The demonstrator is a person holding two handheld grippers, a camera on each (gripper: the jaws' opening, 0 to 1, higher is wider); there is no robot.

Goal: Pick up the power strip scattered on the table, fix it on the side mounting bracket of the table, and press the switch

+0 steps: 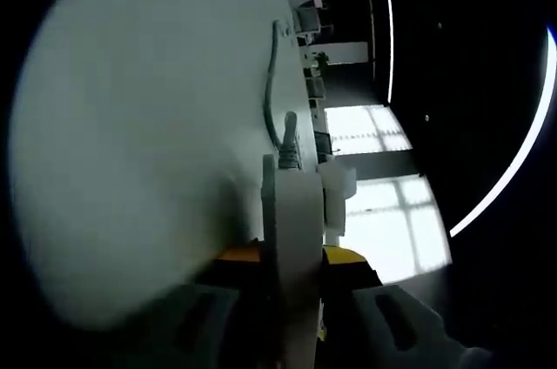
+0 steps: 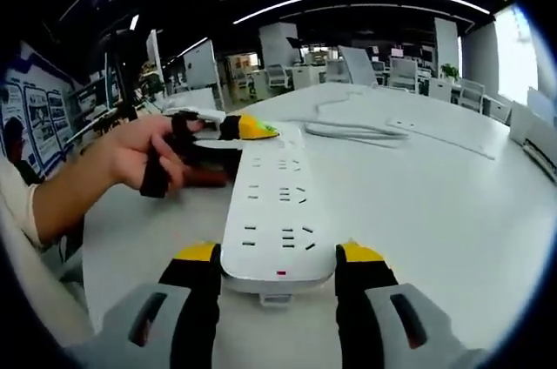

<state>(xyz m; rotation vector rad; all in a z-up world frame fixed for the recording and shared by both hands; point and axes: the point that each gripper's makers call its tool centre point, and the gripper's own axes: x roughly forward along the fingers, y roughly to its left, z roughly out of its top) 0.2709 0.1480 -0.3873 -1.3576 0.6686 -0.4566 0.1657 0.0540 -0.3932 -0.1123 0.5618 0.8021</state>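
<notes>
A white power strip (image 2: 278, 204) with several socket rows lies lengthwise along the white table (image 2: 452, 204). My right gripper (image 2: 280, 253) is shut on its near end, one yellow-tipped jaw on each long side. The end face carries a small red mark (image 2: 281, 273). At the far end, my left gripper (image 2: 246, 128) comes in from the left, held by a person's hand (image 2: 130, 156). In the rolled left gripper view, the power strip (image 1: 291, 221) stands edge-on, with my left gripper (image 1: 291, 254) shut on it. Its grey cable (image 1: 271, 82) runs away over the table (image 1: 139, 125).
The cable (image 2: 348, 131) curves across the table behind the strip. A flat white panel (image 2: 435, 130) lies further right. Office desks and chairs (image 2: 392, 69) stand in the background. Bright windows (image 1: 383, 204) show past the table edge.
</notes>
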